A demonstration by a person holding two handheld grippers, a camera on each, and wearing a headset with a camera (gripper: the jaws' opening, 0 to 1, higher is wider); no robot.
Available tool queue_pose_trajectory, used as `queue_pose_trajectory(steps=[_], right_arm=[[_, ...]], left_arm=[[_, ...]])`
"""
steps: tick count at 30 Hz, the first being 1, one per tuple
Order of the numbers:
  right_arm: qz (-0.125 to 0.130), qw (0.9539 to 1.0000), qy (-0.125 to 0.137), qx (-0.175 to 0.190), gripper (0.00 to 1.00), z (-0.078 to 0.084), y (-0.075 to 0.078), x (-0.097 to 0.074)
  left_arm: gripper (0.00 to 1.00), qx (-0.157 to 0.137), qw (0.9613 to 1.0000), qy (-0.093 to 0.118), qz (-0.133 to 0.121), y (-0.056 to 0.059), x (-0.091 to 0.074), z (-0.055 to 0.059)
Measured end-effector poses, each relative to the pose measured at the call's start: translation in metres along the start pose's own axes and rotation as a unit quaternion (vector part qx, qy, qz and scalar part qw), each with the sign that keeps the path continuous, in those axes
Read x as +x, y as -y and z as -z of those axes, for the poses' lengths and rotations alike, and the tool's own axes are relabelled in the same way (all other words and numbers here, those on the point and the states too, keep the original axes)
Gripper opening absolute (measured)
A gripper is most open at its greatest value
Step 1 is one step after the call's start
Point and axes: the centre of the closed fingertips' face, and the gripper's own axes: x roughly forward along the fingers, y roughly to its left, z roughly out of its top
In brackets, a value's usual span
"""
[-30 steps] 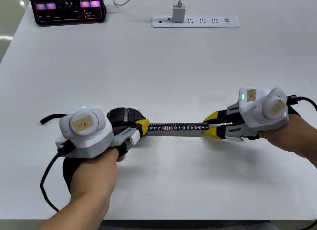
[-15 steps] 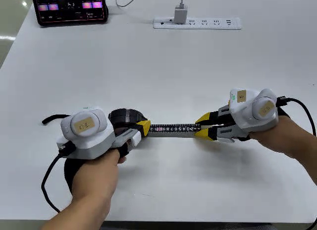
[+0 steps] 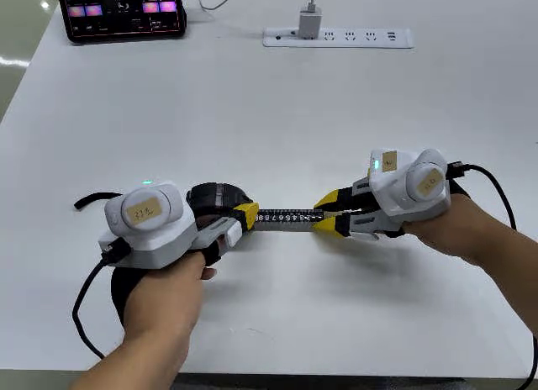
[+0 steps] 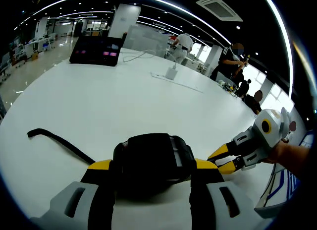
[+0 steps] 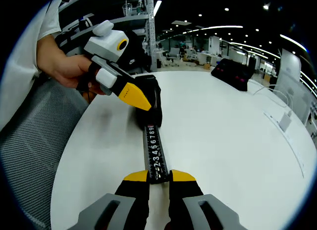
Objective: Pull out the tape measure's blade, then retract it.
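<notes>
I gripped the case in the left gripper | right gripper, at its 3 o'clock, pinched the blade tip | gap had narrowed, blade shorter: retraction apparently under way.

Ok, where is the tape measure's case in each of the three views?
Head view: the case sits left of centre, at the left end of the blade.
Left gripper view: the case is at bottom centre, clamped between the jaws.
Right gripper view: the case is above centre, at the far end of the blade, whose near end the jaws pinch.
Shared landmark: the tablet.
</notes>
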Motion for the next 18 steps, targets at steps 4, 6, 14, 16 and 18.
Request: queue_pose_trajectory(steps=[4, 6, 14, 16, 18], right_arm=[[-0.003, 1.0, 0.004, 0.002, 0.11, -0.004, 0.0, 0.004], [-0.004, 0.9999, 0.009, 0.004, 0.11, -0.008, -0.001, 0.007], [-0.008, 0.9998, 0.017, 0.004, 0.11, -0.018, -0.002, 0.021], [-0.009, 0.9997, 0.023, 0.009, 0.11, -0.021, -0.001, 0.025], [-0.011, 0.9997, 0.022, 0.007, 0.11, -0.023, -0.002, 0.028]], left_arm=[[0.57, 0.0, 1.0, -0.001, 0.0, 0.0, 0.0, 0.0], [0.57, -0.003, 1.0, 0.001, 0.002, -0.001, 0.0, 0.0], [0.57, -0.004, 1.0, 0.0, 0.003, -0.001, 0.002, 0.0], [0.57, -0.005, 1.0, 0.001, 0.003, -0.001, 0.002, 0.0], [0.57, -0.005, 1.0, 0.001, 0.003, -0.001, 0.002, 0.0]])
